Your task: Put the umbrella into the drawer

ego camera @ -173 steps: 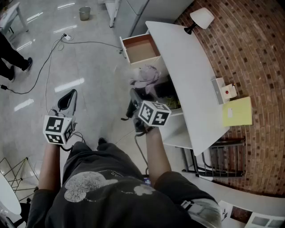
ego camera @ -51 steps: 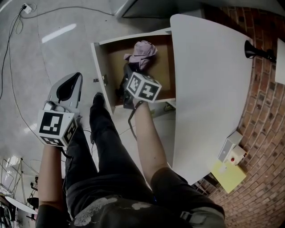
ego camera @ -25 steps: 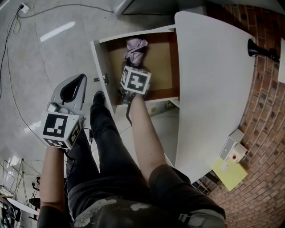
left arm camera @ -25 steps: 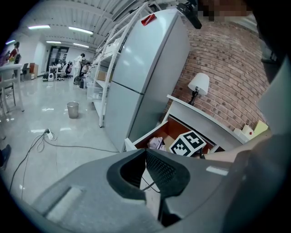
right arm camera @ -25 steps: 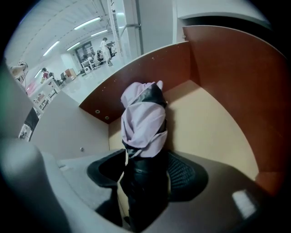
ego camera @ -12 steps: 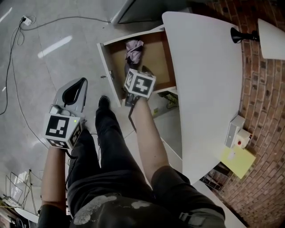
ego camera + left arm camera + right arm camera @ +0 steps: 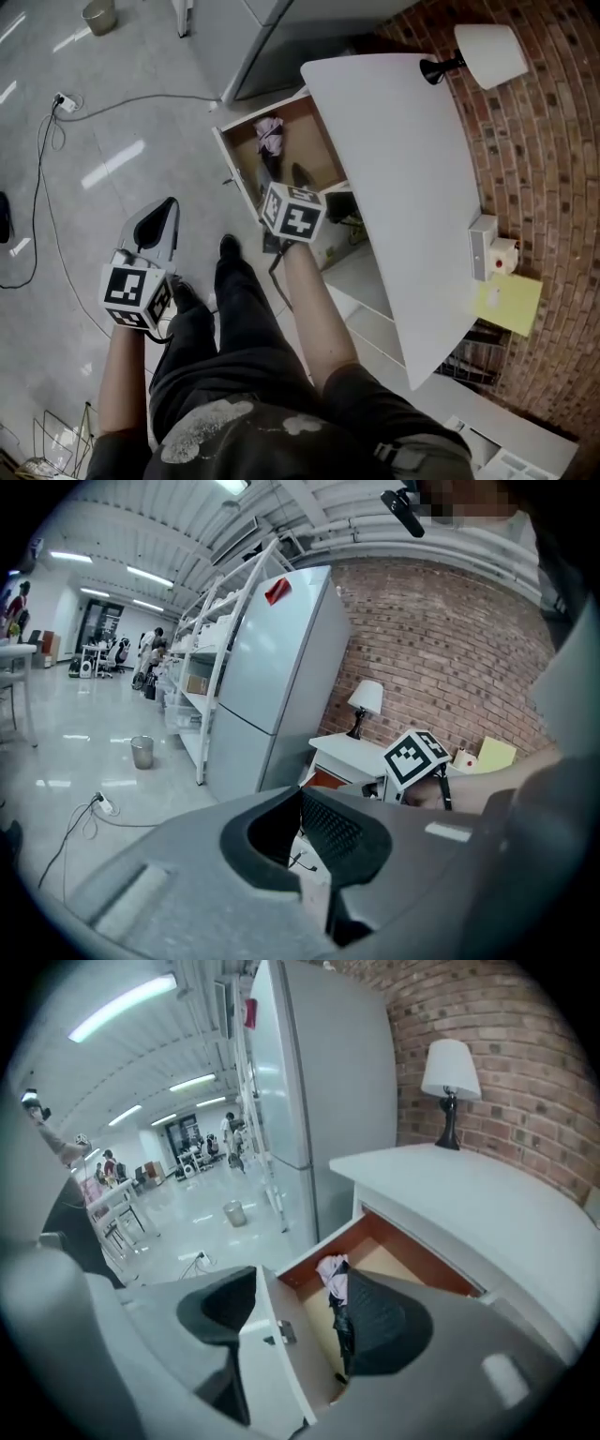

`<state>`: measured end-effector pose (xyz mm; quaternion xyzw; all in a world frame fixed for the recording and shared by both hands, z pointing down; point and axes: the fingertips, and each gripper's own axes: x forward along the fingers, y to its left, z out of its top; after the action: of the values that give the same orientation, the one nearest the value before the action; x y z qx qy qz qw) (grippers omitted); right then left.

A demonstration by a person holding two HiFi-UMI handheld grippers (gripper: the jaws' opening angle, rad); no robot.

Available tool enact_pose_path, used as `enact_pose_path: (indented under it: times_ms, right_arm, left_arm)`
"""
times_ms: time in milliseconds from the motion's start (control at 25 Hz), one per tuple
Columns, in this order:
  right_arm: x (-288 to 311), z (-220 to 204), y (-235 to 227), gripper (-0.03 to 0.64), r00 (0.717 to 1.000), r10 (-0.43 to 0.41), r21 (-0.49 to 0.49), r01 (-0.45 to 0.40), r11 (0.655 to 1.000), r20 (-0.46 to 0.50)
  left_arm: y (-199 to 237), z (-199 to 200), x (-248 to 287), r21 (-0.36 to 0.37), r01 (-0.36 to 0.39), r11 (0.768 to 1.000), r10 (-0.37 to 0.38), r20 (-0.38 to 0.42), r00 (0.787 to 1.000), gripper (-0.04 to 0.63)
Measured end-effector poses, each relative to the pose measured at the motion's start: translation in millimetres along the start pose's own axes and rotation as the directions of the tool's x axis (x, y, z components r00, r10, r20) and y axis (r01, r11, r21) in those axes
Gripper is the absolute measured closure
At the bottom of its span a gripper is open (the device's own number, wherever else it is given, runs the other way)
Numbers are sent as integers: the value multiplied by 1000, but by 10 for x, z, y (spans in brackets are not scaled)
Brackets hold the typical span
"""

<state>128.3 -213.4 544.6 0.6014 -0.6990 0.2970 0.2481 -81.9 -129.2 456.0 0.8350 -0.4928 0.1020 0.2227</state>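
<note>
Pink-and-black umbrella point(image 7: 270, 136), brown-floored white drawer point(image 7: 323, 157), white desk point(image 7: 394, 159), red brick wall point(image 7: 553, 141), yellow paper point(image 7: 509, 305), grey floor point(image 7: 94, 122).

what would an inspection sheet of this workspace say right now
surface: white desk top, mostly bare.
job's things: umbrella lies inside the open drawer.
clutter: lamp and white box with a red button at the desk's wall edge; yellow sheet beside them.
grippers: left hand-held gripper shut, empty; right hand-held gripper open above the drawer, jaws have just been opening, nothing gripped.
cables: power strip and cable on the floor.
surroundings: brick wall, fridge, bin.
</note>
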Motion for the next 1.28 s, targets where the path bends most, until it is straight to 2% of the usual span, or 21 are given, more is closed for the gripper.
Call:
enact_pose_path:
  times_ms: [320, 520, 720, 760, 840, 920, 1080, 1120, 1280]
  right_arm:
    - [-794, 373, 715, 310, 986, 100, -37, -96, 995, 133]
    - [-1222, 465, 1039, 325, 973, 124, -79, -110, 991, 193]
    - [-1625, 543, 1161, 348, 958, 120, -63, -108, 992, 259]
    - [-1704, 533, 1167, 358, 957, 115, -55, -104, 993, 267]
    - [-1850, 507, 1174, 428, 954, 102, -43, -94, 995, 281]
    - [-1981, 471, 1170, 450, 953, 88, -33, -82, 996, 290]
    - [-2234, 464, 1124, 594, 944, 50, -8, -51, 999, 325]
    - [-2293, 486, 1121, 612, 940, 52, -6, -53, 999, 337]
    - [-2478, 551, 1137, 612, 930, 98, -46, -88, 995, 354]
  left_arm:
    - [4, 225, -685, 25, 12, 1000, -13, 38, 999, 584]
    - [-9, 395, -1025, 35, 23, 999, -26, 77, 997, 584]
    - [-32, 580, -1294, 73, 44, 996, -52, 108, 993, 584]
    - [-44, 591, -1341, 71, 51, 996, -59, 109, 992, 584]
    - [-64, 601, -1415, 62, 65, 996, -71, 110, 991, 584]
    - [-98, 604, -1474, 57, 78, 995, -85, 113, 990, 584]
    - [-227, 643, -1575, 75, 108, 991, -117, 125, 985, 584]
    - [-251, 660, -1591, 78, 109, 991, -118, 129, 984, 584]
    - [-351, 689, -1647, 75, 102, 992, -112, 149, 982, 584]
